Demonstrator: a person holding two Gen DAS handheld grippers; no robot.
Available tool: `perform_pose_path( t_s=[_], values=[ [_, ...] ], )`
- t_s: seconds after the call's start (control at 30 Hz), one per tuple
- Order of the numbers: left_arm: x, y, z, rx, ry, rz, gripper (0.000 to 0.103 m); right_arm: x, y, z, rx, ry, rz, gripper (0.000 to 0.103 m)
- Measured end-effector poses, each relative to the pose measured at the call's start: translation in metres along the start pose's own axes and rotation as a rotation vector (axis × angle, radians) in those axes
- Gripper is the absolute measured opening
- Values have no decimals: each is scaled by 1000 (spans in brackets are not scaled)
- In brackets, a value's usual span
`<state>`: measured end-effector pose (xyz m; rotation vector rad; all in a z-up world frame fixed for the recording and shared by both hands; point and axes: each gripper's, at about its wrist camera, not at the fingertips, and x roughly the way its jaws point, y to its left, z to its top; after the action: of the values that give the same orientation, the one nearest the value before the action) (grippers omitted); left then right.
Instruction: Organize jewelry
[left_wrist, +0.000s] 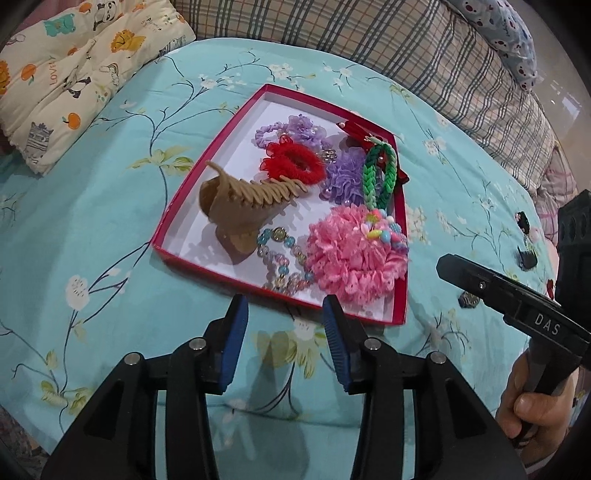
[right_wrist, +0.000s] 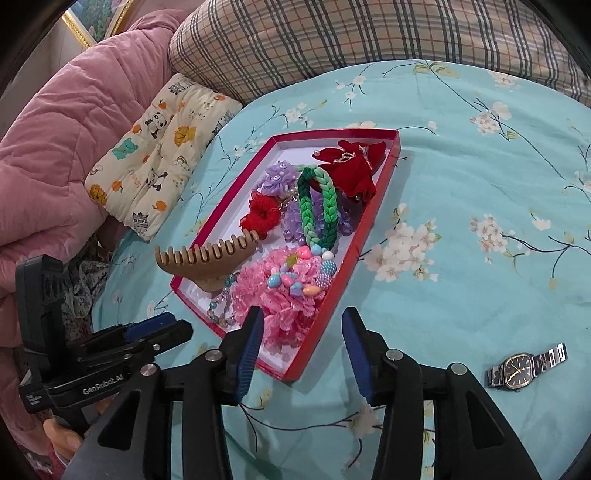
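Red tray (right_wrist: 384, 195) full; watch (right_wrist: 526, 367) outside; both hand-held grippers apparently empty.

Shiny metal watch (right_wrist: 526, 366), frilly cloth scrunchie (left_wrist: 354, 254), seemingly matt plastic claw clip (left_wrist: 243, 206).

"DAS" in white on the right gripper (left_wrist: 458, 269) at four o'clock; "GenRobot.AI" on the left gripper (right_wrist: 162, 326) at eight o'clock; "LOVELY" on the cartoon pillow (left_wrist: 74, 74) at ten o'clock.
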<state>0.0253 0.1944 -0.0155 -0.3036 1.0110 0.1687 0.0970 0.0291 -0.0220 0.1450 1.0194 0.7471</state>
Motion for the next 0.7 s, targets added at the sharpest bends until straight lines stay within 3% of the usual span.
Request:
perform_pose_path(
  t_s=[0.2, 0.37, 0.47, 0.57, 0.7],
  values=[
    [-10, 3, -8, 14, -6, 29, 55, -4, 7, -9, -28, 5, -17, 57],
    [-17, 6, -15, 24, -7, 54, 63, -9, 13, -16, -50, 0, -34, 78],
    [-25, 4, -18, 41, -22, 88, 75, -12, 18, -20, -77, -4, -59, 85],
    [-32, 2, -21, 60, -36, 122, 83, -16, 23, -25, -105, -11, -84, 91],
    [-36, 2, -23, 63, -23, 144, 85, -16, 29, -32, -143, -2, -113, 93]
  ],
)
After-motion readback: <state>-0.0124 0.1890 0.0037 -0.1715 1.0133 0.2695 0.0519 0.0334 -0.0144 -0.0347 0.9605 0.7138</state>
